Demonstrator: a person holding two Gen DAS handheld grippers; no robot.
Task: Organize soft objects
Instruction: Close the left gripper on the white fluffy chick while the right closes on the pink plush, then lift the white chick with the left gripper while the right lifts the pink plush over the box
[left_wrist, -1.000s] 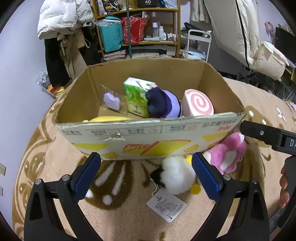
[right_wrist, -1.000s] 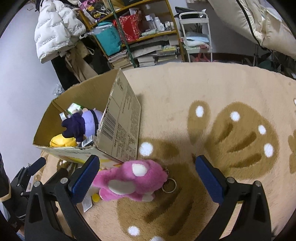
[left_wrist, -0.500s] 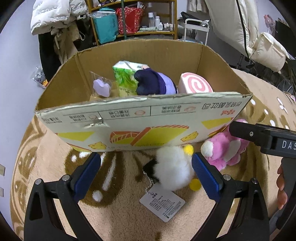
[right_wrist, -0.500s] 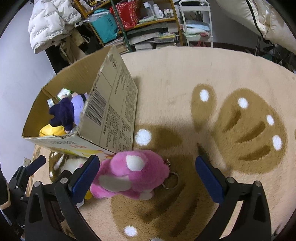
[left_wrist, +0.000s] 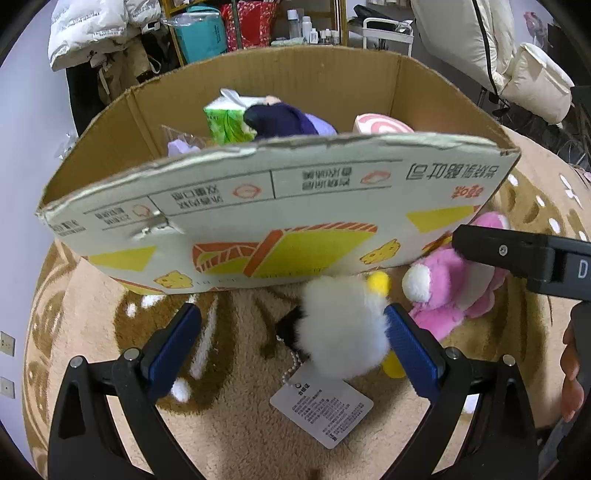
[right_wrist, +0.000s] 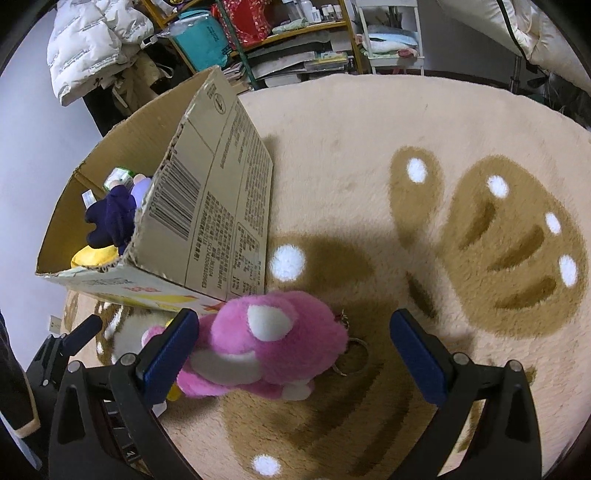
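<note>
A cardboard box (left_wrist: 280, 199) stands on the rug and holds a dark purple plush (left_wrist: 280, 120), a green tissue pack (left_wrist: 227, 122) and a pink swirl plush (left_wrist: 382, 125). A white fluffy plush (left_wrist: 341, 325) with a paper tag (left_wrist: 321, 410) lies in front of it. My left gripper (left_wrist: 291, 347) is open around the white plush, whose right side touches the right pad. A pink plush (right_wrist: 273, 343) with a key ring lies at the box corner (right_wrist: 243, 291). My right gripper (right_wrist: 295, 354) is open around the pink plush, its left pad close to it.
The rug (right_wrist: 443, 184) is beige with brown paw prints. Shelves (right_wrist: 288, 33) with bags and books, a white jacket (right_wrist: 92, 40) and a white trolley (right_wrist: 388, 33) stand behind. A yellow plush (right_wrist: 94, 254) lies in the box.
Both grippers moved forward and lower. The white plush now sits between my left gripper's pads, and the pink plush sits between my right gripper's pads.
</note>
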